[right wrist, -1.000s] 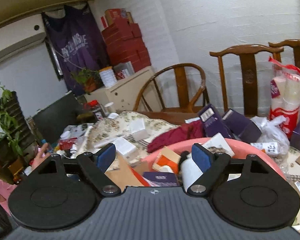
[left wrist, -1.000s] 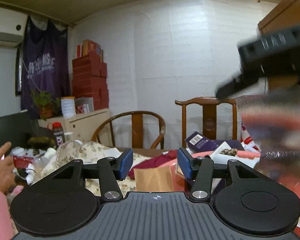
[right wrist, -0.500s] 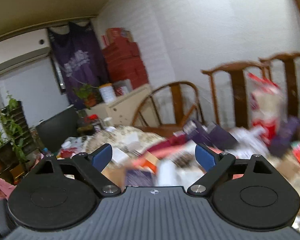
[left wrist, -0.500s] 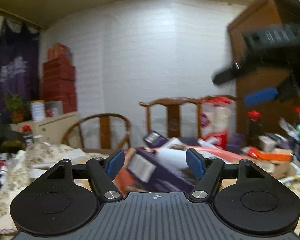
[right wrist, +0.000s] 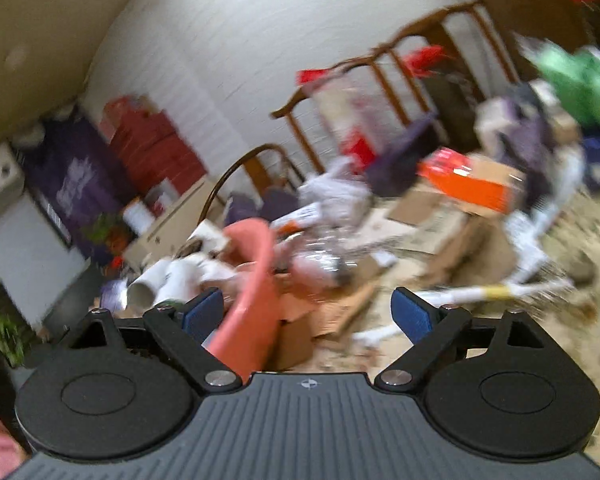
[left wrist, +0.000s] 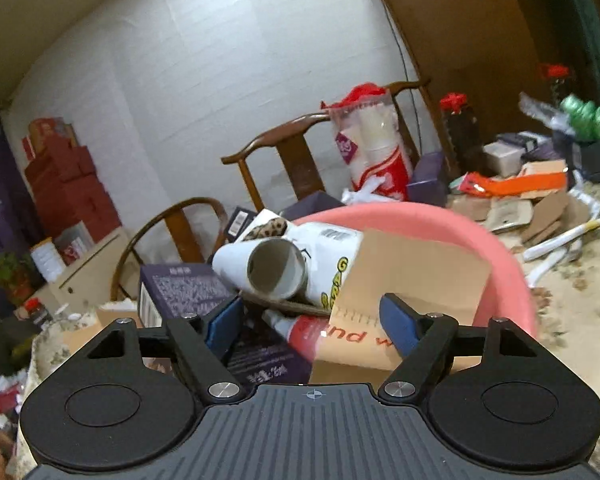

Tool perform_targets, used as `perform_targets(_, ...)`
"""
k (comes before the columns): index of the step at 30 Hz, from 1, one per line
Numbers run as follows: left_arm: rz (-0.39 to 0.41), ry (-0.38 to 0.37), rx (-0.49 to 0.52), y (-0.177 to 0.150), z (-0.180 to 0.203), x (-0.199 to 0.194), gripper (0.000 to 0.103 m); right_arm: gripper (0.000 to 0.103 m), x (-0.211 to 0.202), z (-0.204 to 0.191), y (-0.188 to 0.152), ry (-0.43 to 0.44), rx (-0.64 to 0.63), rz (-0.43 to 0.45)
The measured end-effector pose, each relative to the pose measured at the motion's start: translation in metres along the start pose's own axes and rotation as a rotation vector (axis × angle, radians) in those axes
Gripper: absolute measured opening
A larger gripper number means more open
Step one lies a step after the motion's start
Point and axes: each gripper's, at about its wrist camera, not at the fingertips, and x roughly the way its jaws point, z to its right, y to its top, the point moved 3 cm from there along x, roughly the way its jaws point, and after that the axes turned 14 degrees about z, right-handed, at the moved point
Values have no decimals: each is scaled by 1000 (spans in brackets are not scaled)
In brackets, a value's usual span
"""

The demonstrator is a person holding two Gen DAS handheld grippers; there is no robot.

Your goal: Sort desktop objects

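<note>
Left tongs (left wrist: pixel 312 322): mine, jaws spread, nothing between the blue pads; they hang just above the pink basin (left wrist: pixel 512 272).

Basin contents, left to right:
- purple carton (left wrist: pixel 180 292), matte printed card, flat-sided, at the near-left edge;
- white cardboard tube (left wrist: pixel 276 266), hollow, open end facing the camera;
- white printed packet (left wrist: pixel 328 252), soft and crumpled, lying beside the tube;
- red-and-white squeeze tube (left wrist: pixel 300 330), glossy, low between the pads;
- brown kraft envelope (left wrist: pixel 412 280), stiff, flat, leaning upright against the inner wall.

Right tongs (right wrist: pixel 308 316): also parted and empty. The view is badly smeared. They straddle the basin's smooth plastic rim (right wrist: pixel 256 288), left pad inside, right pad over the counter.

Counter (right wrist: pixel 572 320), right of the basin: floral cloth strewn with torn cardboard scraps (right wrist: pixel 440 236), an orange box (right wrist: pixel 468 184) and white plastic strips (right wrist: pixel 532 256).

Step in hand, as I judge it: between deposits, reaching for the next loose item. Next move calls for steadying the right tongs, picking one scrap clear of the rim, and closing squarely on a flat edge.
</note>
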Motion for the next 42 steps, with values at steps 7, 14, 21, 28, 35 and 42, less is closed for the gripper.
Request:
perform_targets(7,-149,-65,-27,8,-6,46,84,94,-3,35,3,-76,40,47)
perform_targets(14,-231,-33,9,10,3,85,91,94,-18,19,-2,12,-3,70)
perform_targets(21,-270,10,90,13,25,116,92,94,-15,27,-1,9,47,55)
perform_targets(28,-219,-43,66,28,21,89,90,94,-18,36,5,0,94,75)
perform_targets(35,-135,-76,-61,50,-13,39,91,94,-18,32,1,10,87,69)
perform_targets(42,-62,-37,-96,37,-44,-27,93,94,-17,35,1,16,121,62)
